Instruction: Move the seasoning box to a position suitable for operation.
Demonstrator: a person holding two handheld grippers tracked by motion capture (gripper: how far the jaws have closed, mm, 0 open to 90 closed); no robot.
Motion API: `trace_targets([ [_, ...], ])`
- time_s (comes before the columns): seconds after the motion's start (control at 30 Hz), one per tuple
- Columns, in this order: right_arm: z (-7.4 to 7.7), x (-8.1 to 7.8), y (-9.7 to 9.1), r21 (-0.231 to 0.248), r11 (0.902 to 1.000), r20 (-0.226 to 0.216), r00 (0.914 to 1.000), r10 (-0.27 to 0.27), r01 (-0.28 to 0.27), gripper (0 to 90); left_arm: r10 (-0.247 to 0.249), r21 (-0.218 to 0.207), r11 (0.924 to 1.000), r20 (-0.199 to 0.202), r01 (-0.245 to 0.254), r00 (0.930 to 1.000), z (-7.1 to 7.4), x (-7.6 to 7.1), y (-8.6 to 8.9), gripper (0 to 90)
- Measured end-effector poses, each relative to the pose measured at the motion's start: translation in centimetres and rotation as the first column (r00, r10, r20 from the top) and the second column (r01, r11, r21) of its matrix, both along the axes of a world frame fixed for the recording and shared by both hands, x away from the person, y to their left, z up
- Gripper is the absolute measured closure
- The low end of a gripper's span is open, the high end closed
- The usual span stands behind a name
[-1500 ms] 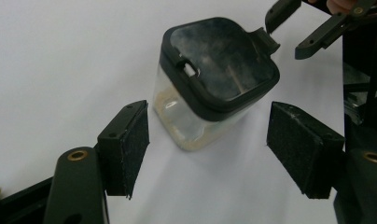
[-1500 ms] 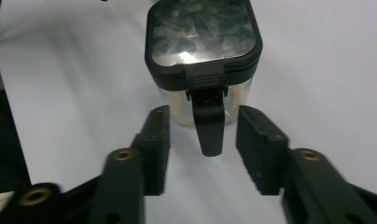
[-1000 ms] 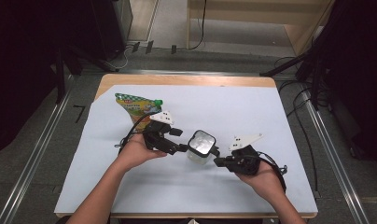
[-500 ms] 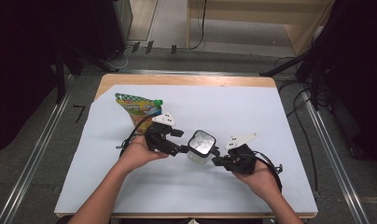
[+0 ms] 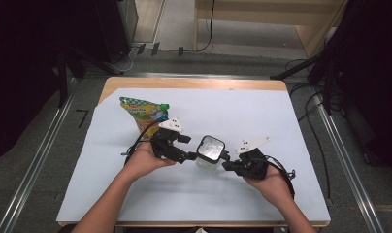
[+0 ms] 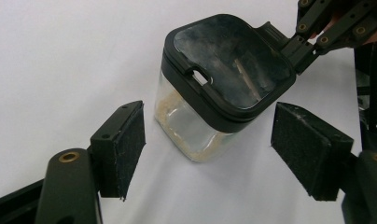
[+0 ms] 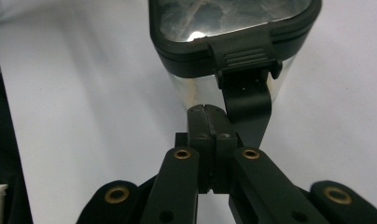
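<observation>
Both grippers flank your rigid, slick, nearly empty jar (image 5: 211,152) mid-table: left gripper (image 6: 210,149) spread wide around its clear walls, right gripper (image 7: 209,116) pressed together beside the lid latch (image 7: 245,88); grip those walls.

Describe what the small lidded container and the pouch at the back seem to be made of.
Container: clear body, glass or hard plastic, see-through with powdery residue inside. Its lid: matte black plastic frame with a glossy window. Pouch: printed flexible plastic film, green cap, probably.

Jar (image 5: 211,152) betw both grippers; pouch (image 5: 144,110) behind left; rest of mat (image 5: 262,116) free
</observation>
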State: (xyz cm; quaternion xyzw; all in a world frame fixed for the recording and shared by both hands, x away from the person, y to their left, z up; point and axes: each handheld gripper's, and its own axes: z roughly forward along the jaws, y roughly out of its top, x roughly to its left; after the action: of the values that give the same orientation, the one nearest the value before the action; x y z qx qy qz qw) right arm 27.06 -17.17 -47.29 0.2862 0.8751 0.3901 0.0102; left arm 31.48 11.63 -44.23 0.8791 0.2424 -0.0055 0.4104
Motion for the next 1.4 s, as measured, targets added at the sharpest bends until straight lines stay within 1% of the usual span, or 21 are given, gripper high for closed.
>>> trace_targets([
  [0.1,-0.1,0.3,-0.4,-0.001,0.9999,0.001,0.9999,-0.013,0.013,90.0,0.006,0.003,1.0,-0.001,-0.006,1.0,0.0,0.0,-0.1,25.4],
  [0.23,-0.2,0.8,-1.0,-0.003,0.9995,0.0,0.9995,-0.031,0.031,90.0,-0.005,0.016,0.9999,0.011,0.004,0.9999,-0.1,-0.1,-0.3,24.7],
  [0.37,-0.2,1.3,-1.6,0.001,0.9987,-0.004,0.9987,-0.051,0.051,90.0,-0.009,0.012,0.9999,0.012,0.008,0.9999,-0.2,-0.1,-0.6,24.5],
  [0.4,-0.3,1.4,-1.7,0.001,0.9984,-0.002,0.9984,-0.056,0.056,90.0,-0.01,0.016,0.9998,0.015,0.01,0.9998,-0.2,-0.1,-0.7,24.2],
  [0.5,-0.2,1.7,-1.9,-0.001,0.9981,0.003,0.9981,-0.061,0.061,90.0,-0.012,0.011,0.9999,0.014,0.012,0.9998,-0.3,-0.2,-1.1,22.4],
  [0.57,-0.2,1.9,-2.1,-0.002,0.9978,0.006,0.9978,-0.066,0.066,90.0,-0.016,0.016,0.9997,0.014,0.016,0.9998,-0.3,-0.2,-1.2,21.4],
  [0.63,-0.3,2.2,-2.3,0.005,0.9977,0.008,0.9977,-0.067,0.067,90.0,-0.017,0.009,0.9998,0.004,0.017,0.9998,-0.4,-0.1,-1.4,19.4],
  [0.7,-0.2,2.5,-2.5,0.006,0.997,0.006,0.997,-0.077,0.077,90.0,-0.026,-0.007,0.9997,-0.007,0.025,0.9997,-0.5,-0.1,-1.6,18.4],
  [0.77,-0.3,2.8,-2.8,0.011,0.9958,0.006,0.9958,-0.091,0.091,90.0,-0.027,-0.017,0.9995,-0.006,0.027,0.9996,-0.5,-0.1,-1.8,17.1],
  [0.87,-0.2,3.0,-3.1,0.022,0.9944,-0.006,0.9946,-0.104,0.104,90.0,-0.028,-0.008,0.9996,0.005,0.028,0.9996,-0.6,-0.1,-2.3,15.6],
  [0.93,0.1,3.0,-3.3,0.03,0.9948,0.004,0.9952,-0.097,0.097,90.0,-0.039,0.007,0.9992,0.009,0.039,0.9992,-0.8,-0.1,-2.6,14.9],
  [0.97,0.4,3.0,-3.6,0.036,0.9944,0.012,0.9949,-0.1,0.1,90.0,-0.039,0.008,0.9992,0.01,0.038,0.9992,-0.9,-0.1,-2.7,14.9],
  [1.0,0.6,2.9,-3.8,0.04,0.9935,0.01,0.9942,-0.107,0.107,90.0,-0.044,0.011,0.999,0.011,0.044,0.999,-1.0,-0.1,-2.9,14.9],
  [1.03,0.8,2.9,-4.0,0.045,0.9921,0.019,0.9928,-0.118,0.117,90.0,-0.047,0.006,0.9989,0.01,0.047,0.9989,-1.1,0.0,-3.0,14.9],
  [1.07,0.9,2.9,-4.2,0.049,0.9903,0.025,0.991,-0.132,0.13,90.0,-0.052,0.012,0.9986,0.018,0.052,0.9985,-1.2,0.0,-3.2,14.8],
  [1.13,0.8,3.1,-4.5,0.058,0.9873,0.022,0.9885,-0.15,0.148,90.0,-0.056,0.025,0.9982,0.022,0.055,0.9982,-1.4,0.0,-3.6,14.7],
  [1.27,0.6,3.5,-4.1,0.056,0.9854,0.022,0.9864,-0.163,0.161,90.0,-0.074,0.044,0.9964,0.026,0.073,0.9969,-2.0,0.2,-4.0,14.8],
  [1.33,0.5,3.7,-4.0,0.054,0.9841,0.025,0.985,-0.171,0.169,90.0,-0.079,0.034,0.9964,0.018,0.078,0.9967,-2.2,0.4,-4.2,14.9],
  [1.4,0.4,3.9,-4.1,0.058,0.983,0.016,0.9843,-0.175,0.174,90.0,-0.092,0.032,0.9953,0.02,0.091,0.9955,-2.3,0.6,-4.4,15.2],
])
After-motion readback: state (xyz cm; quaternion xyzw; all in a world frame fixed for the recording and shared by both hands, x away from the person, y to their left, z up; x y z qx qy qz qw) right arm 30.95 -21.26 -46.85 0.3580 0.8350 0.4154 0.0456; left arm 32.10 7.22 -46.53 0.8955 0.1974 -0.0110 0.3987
